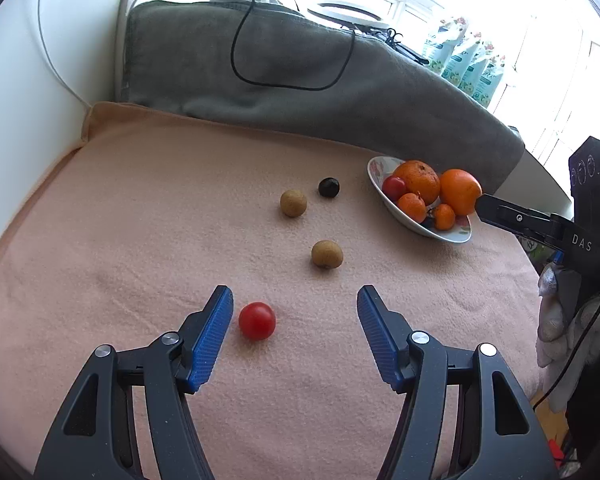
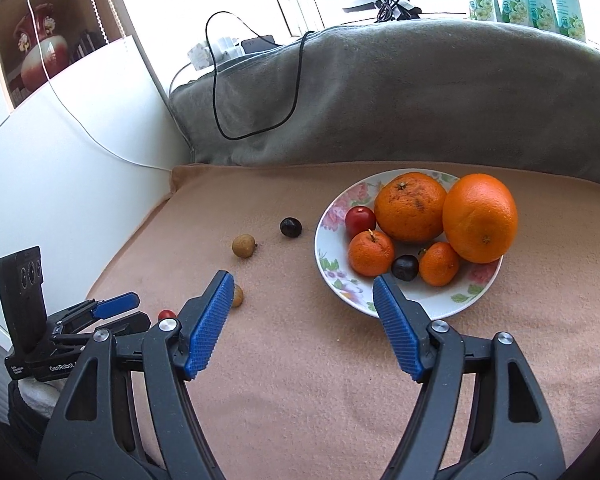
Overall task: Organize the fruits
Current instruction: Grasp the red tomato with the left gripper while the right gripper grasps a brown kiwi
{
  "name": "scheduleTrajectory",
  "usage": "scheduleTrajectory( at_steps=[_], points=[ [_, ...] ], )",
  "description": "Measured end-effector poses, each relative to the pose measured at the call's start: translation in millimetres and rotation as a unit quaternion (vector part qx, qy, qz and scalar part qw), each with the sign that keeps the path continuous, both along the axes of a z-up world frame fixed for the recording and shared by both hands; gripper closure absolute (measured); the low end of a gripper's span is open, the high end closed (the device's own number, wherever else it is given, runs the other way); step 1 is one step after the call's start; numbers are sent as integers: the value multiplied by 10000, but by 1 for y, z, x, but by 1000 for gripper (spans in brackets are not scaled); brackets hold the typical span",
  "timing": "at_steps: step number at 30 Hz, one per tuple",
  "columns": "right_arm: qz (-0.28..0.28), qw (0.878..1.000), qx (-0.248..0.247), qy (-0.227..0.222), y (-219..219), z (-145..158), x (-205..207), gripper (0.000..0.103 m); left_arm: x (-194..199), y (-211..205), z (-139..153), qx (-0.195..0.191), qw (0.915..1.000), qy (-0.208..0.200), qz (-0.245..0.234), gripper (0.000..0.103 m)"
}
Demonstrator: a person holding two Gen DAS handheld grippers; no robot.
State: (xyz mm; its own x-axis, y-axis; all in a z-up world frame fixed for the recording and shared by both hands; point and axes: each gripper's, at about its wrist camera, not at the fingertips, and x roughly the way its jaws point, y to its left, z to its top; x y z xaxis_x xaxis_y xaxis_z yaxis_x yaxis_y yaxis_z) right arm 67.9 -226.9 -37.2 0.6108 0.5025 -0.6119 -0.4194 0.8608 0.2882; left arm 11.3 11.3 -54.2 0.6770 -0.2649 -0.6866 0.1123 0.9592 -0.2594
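My left gripper (image 1: 295, 294) is open, low over the pink cloth (image 1: 140, 240). A red cherry tomato (image 1: 257, 320) lies between its fingers, close to the left pad. Two tan longans (image 1: 293, 202) (image 1: 327, 254) and a dark fruit (image 1: 329, 187) lie further ahead. A floral plate (image 2: 332, 256) holds two big oranges (image 2: 480, 218), two small tangerines (image 2: 371, 253), a tomato and a dark fruit. My right gripper (image 2: 303, 282) is open and empty, just in front of the plate's near rim.
A grey blanket (image 2: 420, 100) with a black cable rises behind the cloth. A white wall (image 2: 60, 180) stands at the left. The left gripper shows at the lower left of the right wrist view (image 2: 112, 306).
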Motion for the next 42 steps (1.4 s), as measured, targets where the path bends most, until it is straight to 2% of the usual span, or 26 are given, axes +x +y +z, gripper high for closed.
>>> scheduleTrajectory(
  at_steps=[10, 12, 16, 20, 28, 35, 37, 39, 42],
  points=[
    [595, 9976, -338, 113, 51, -14, 4, 30, 3, 11, -18, -95, 9997, 207, 57, 41],
    [714, 9964, -428, 157, 62, -19, 7, 37, 4, 12, -21, -119, 9996, 255, 40, 43],
    [905, 9936, -605, 285, 82, -30, 13, 43, 6, 15, -24, -203, 9993, 323, 48, 45],
    [1068, 9904, -765, 425, 100, -41, 19, 58, 9, 16, -28, -217, 9991, 362, 53, 48],
    [1123, 9871, -1005, 536, 124, -55, 32, 64, 12, 20, -36, -272, 9986, 451, 35, 51],
    [1127, 9854, -1111, 624, 133, -63, 38, 66, 13, 23, -38, -269, 9987, 434, 72, 63],
    [1133, 9849, -1140, 644, 136, -65, 40, 68, 13, 24, -38, -283, 9986, 438, 70, 63],
    [1137, 9847, -1144, 663, 139, -67, 42, 76, 13, 24, -38, -286, 9986, 435, 76, 66],
    [1144, 9847, -1136, 655, 139, -67, 43, 76, 13, 26, -37, -291, 9986, 437, 57, 73]
  ],
)
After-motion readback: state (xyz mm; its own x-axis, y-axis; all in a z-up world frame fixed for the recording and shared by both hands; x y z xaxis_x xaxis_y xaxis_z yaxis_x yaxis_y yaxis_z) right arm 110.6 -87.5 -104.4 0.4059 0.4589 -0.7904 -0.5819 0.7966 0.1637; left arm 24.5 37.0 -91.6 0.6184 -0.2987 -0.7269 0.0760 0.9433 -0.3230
